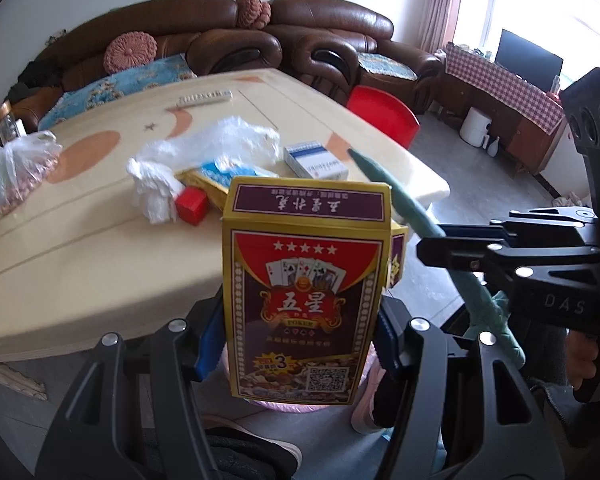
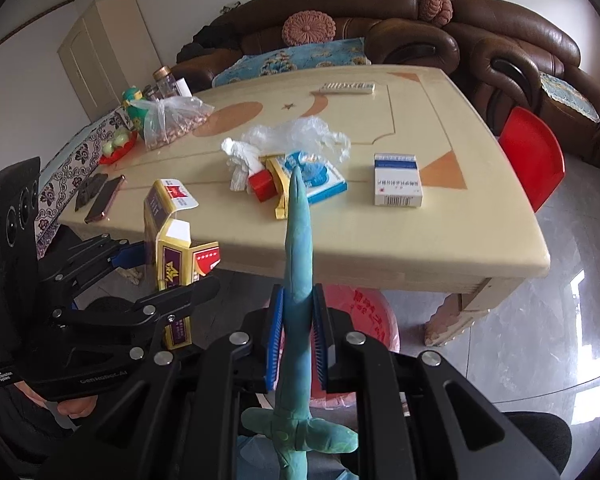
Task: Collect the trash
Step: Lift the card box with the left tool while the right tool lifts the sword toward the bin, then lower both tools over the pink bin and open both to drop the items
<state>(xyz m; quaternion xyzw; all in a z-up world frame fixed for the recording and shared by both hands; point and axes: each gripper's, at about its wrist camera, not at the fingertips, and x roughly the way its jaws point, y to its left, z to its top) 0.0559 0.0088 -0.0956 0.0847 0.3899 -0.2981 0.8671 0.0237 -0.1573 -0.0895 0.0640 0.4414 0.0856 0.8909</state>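
My left gripper [image 1: 296, 344] is shut on a yellow and red poker card box [image 1: 306, 292], held upright in front of the table edge. It shows in the right wrist view as the left gripper [image 2: 168, 270] with the opened card box [image 2: 176, 248]. My right gripper [image 2: 298, 340] is shut on a blue-green toy sword [image 2: 298, 240], blade pointing toward the table. A pink-red bin [image 2: 364, 320] stands on the floor below both. On the table lie a crumpled tissue [image 2: 238, 160], a clear plastic bag [image 2: 304, 130], a blue and yellow box [image 2: 312, 176], a small red box [image 2: 262, 184] and a white medicine box [image 2: 396, 180].
The beige table [image 2: 380, 240] also bears a remote [image 2: 348, 88], a bag of nuts [image 2: 172, 124] and a phone [image 2: 106, 198]. A red chair [image 2: 534, 156] stands at its right side, brown sofas [image 2: 500, 40] behind. A person's shoes [image 1: 364, 400] are near the bin.
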